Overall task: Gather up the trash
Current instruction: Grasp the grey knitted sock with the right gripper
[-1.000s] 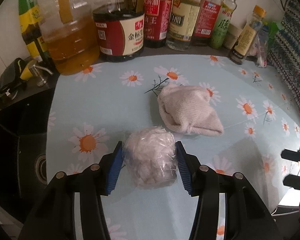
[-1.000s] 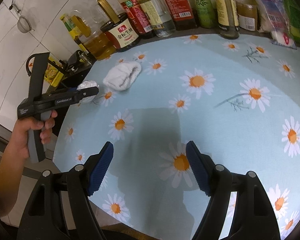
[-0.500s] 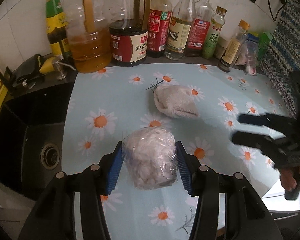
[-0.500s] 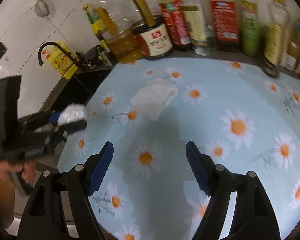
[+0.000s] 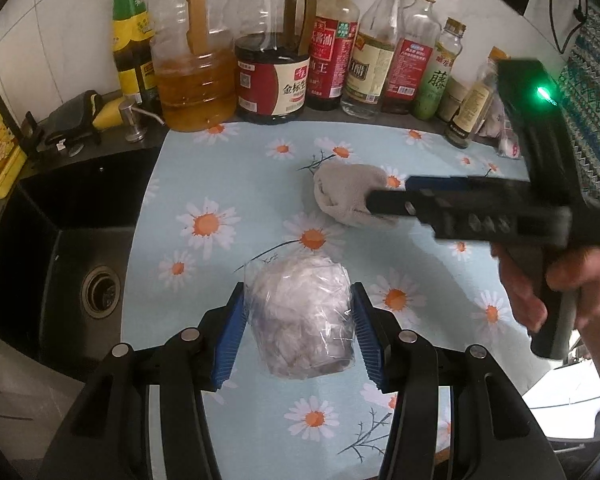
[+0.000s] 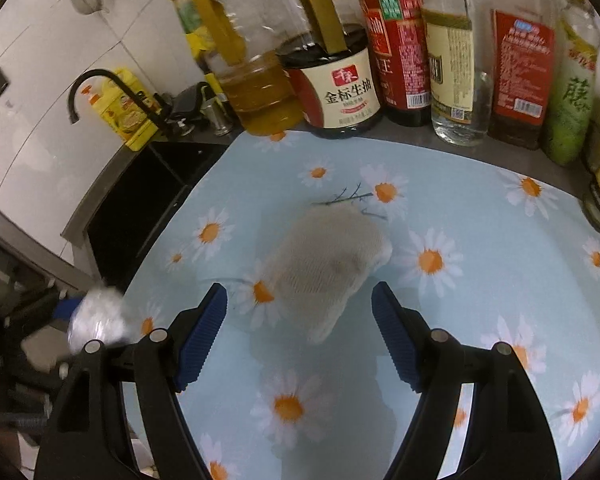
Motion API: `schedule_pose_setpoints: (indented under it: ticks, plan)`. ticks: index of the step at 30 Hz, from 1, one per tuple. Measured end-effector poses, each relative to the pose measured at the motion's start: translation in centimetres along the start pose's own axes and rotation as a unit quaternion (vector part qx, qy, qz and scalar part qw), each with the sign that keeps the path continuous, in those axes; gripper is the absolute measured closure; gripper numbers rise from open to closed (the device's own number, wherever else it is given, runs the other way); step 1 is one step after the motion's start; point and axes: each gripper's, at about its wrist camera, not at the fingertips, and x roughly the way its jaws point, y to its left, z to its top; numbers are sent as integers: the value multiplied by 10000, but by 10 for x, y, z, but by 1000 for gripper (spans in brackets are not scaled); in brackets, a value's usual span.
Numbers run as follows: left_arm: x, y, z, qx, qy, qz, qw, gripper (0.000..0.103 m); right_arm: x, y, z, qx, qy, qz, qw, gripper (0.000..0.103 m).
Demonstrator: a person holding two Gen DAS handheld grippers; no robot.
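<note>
Clamped between my left gripper's (image 5: 298, 322) blue pads is a crumpled plastic bag (image 5: 302, 316) stuffed with something white, pinched from both sides and carried clear of the daisy-print tablecloth (image 5: 228, 168). My right gripper (image 6: 300, 334) has its jaws spread wide with nothing between the pads; just ahead of them, and roughly centred on the gap, lies a wadded grey-white cloth (image 6: 326, 268) flat on the tablecloth. Seen from the left wrist, that right tool reaches in from the right with its tips over the cloth's near edge.

I judge this is the approach to the second piece of trash, with the first already in hand and no bin in sight in either view.

Several things could spoil it. The bag is slick film around loose filling, so if I tilt or swing my left jaws while attending to the right, it could slide out past the pads. The cloth is soft and low; closing my right jaws too high would only graze its top, and closing too deep could pinch the tablecloth along with it and drag the sheet. Beyond my right jaws stands a tight row of bottles (image 6: 452, 60), with a dark soy sauce jug (image 6: 336, 80) and an oil jug (image 6: 256, 88); pulling the sheet or overshooting forward could knock them. Left of both jaws, the black sink (image 5: 56, 248) would swallow a dropped bag.
</note>
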Motion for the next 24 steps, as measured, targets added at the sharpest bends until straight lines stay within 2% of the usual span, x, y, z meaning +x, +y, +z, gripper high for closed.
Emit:
schedule_pose_setpoints:
  ticks: [6,11,14,16,18,24]
  plan:
    - [7,2,1,-92,71,42,9999,54,29,-11,17,-9,218,-110,9997,29]
    - [8,2,2,-138,49,66,9999,54,43,-17,17,66,358,-145,9992,31]
    - [8,2,3,-157,51,69,9998,54,45,-12,15,-122,331,-288,9990,43]
    - [8,2,3,-151,54,72,9998,54,45,-9,15,-233,311,-355,9986,57]
    - [8,2,3,-160,45,57,9998,54,43,-6,14,-347,263,-421,9982,66]
    - [8,-2,3,-115,21,0,9999,54,35,-5,12,-345,139,-482,9981,74]
